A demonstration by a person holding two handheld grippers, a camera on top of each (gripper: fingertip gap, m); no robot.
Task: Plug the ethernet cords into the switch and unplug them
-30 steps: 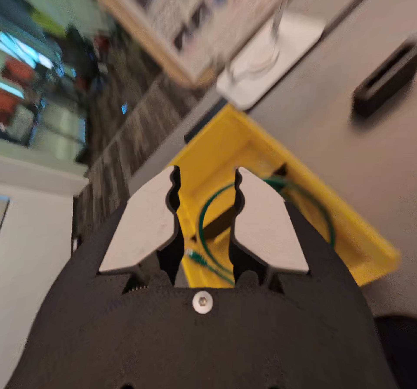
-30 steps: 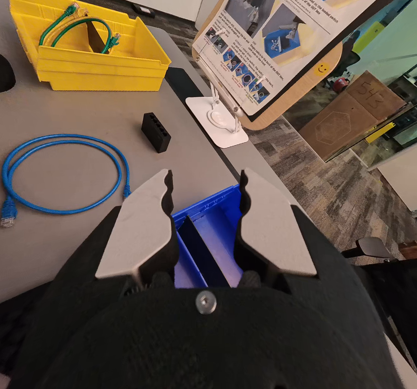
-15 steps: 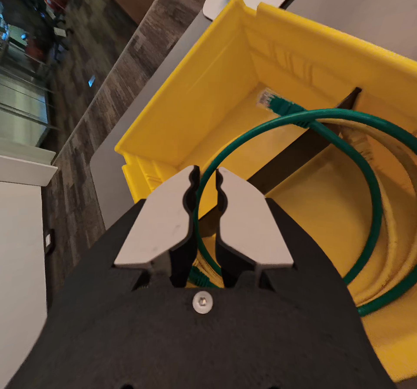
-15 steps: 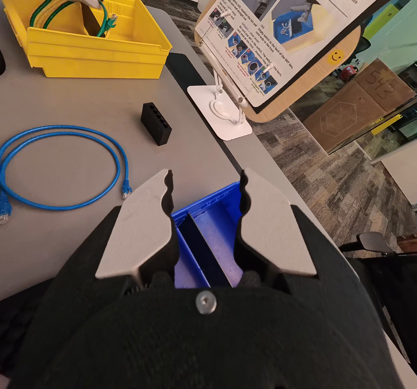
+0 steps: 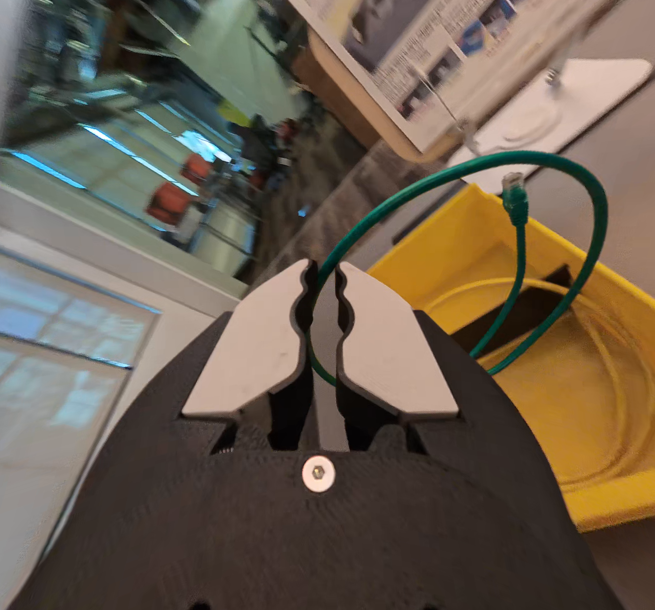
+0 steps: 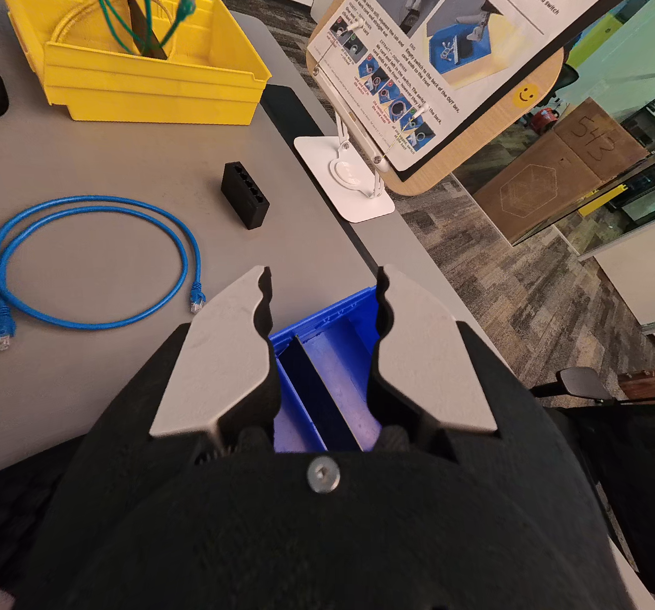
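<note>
Ethernet cords lie about a grey counter [image 6: 106,153] at the edge of a carpeted room: a blue cord [image 6: 106,323] coiled flat at the left, a black switch [image 6: 244,194] beside it, and a yellow bin [image 6: 152,86] behind holding a yellow cord [image 5: 602,380]. Left tool [image 5: 323,270], nearly closed, pinches the green cord [image 5: 443,175], whose loop hangs into that bin. Right tool [image 6: 323,272] gapes empty over a blue bin [image 6: 329,313], beside a printed instruction sheet [image 6: 443,44] on a white stand [image 6: 347,182].

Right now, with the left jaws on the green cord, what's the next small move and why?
Probably keep lifting the left gripper until the thin green ethernet cord clears the yellow plastic bin. Its loop hangs down into the bin, near the coiled yellow cord. The small black switch sits on the grey table, unplugged.
</note>
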